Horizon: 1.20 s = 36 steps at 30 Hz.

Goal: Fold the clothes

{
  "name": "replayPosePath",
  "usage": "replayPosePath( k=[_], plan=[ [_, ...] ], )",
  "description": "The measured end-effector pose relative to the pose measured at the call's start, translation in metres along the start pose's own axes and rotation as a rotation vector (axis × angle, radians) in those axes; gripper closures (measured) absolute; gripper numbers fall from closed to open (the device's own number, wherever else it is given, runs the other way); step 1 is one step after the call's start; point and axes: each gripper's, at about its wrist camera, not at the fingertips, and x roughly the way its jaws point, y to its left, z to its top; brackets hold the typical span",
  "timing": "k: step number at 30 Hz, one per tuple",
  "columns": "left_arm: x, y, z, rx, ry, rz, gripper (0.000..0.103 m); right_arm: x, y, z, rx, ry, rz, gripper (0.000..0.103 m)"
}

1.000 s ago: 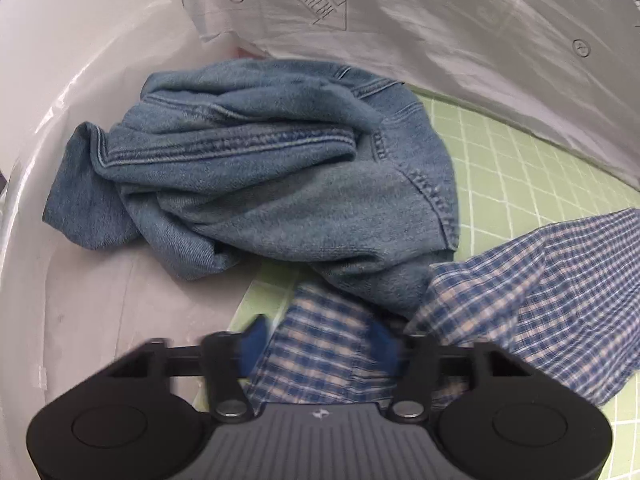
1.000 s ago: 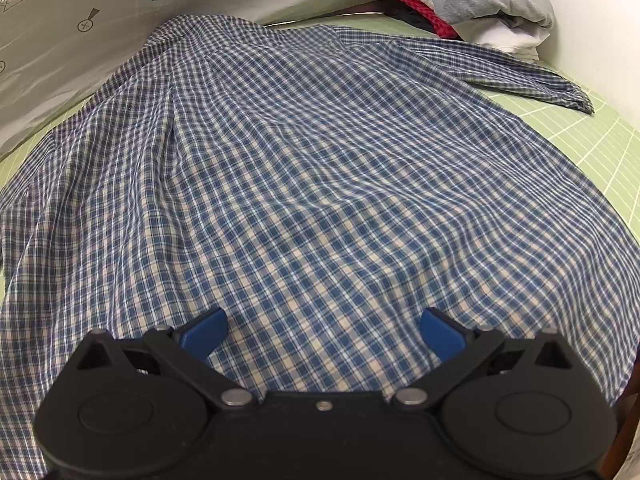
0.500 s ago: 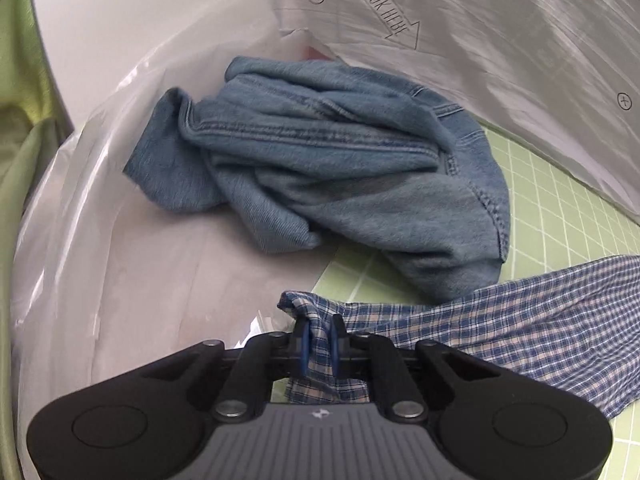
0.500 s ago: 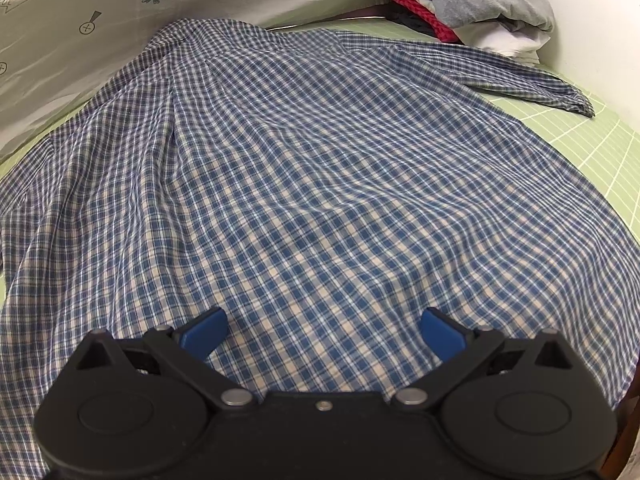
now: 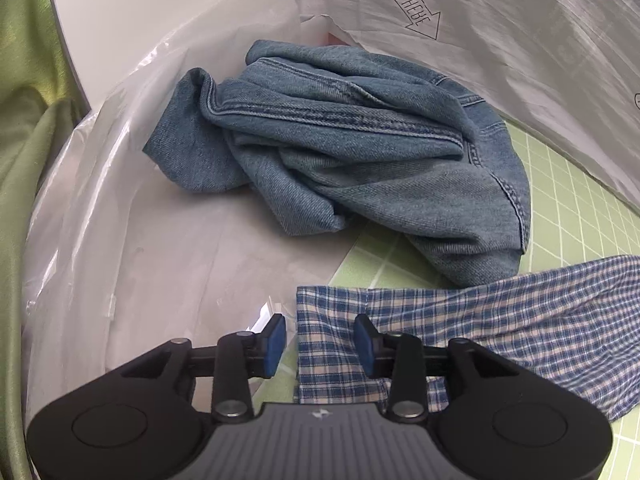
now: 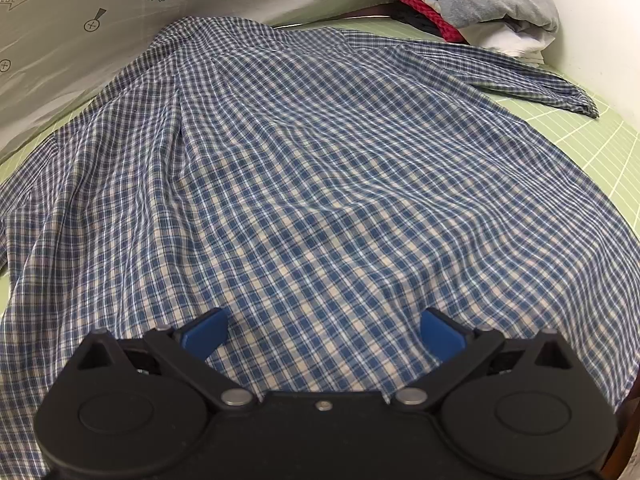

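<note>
The shirt, blue plaid, lies spread back-up over the green mat on the tabletop, one sleeve stretched toward the far right, its other sleeve end laid flat at the left edge of the mat. It looks thin and soft, so it should be light and limp, slide easily on the mat and wrinkle if dragged; a hem, cuff or seam gives the firmest hold, with a pinch on doubled cloth rather than a single layer. The left gripper is opening, its blue pads either side of the cuff edge but not pressing on it. The right gripper hangs over the lower back of the shirt with jaws wide apart and nothing between them. Beyond lie crumpled jeans on clear plastic, and a pile of clothes at the far right corner
</note>
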Motion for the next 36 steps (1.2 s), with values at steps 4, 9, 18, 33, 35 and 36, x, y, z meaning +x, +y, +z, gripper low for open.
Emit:
replayPosePath(
  k=[4, 9, 18, 33, 35, 36],
  plan=[
    [-0.007, 0.001, -0.003, -0.006, -0.002, 0.020, 0.055, 0.000, -0.002, -0.001, -0.012, -0.007, 0.010, 0.000],
    [-0.027, 0.001, -0.008, -0.008, -0.043, 0.036, 0.040, 0.001, -0.008, 0.001, -0.044, -0.011, 0.037, 0.000],
    [-0.091, -0.036, -0.046, 0.095, -0.130, -0.026, 0.012, 0.008, -0.047, 0.014, -0.156, -0.005, 0.148, 0.000],
    [-0.163, -0.157, -0.151, 0.228, -0.062, -0.082, 0.011, 0.032, -0.188, 0.061, -0.183, -0.013, -0.061, 0.001],
    [-0.169, -0.169, -0.162, 0.237, -0.055, -0.077, 0.011, 0.037, -0.209, 0.069, -0.177, -0.012, -0.060, 0.001],
    [-0.172, -0.174, -0.167, 0.239, -0.053, -0.072, 0.011, 0.038, -0.218, 0.072, -0.174, -0.014, -0.060, 0.001]
  ],
)
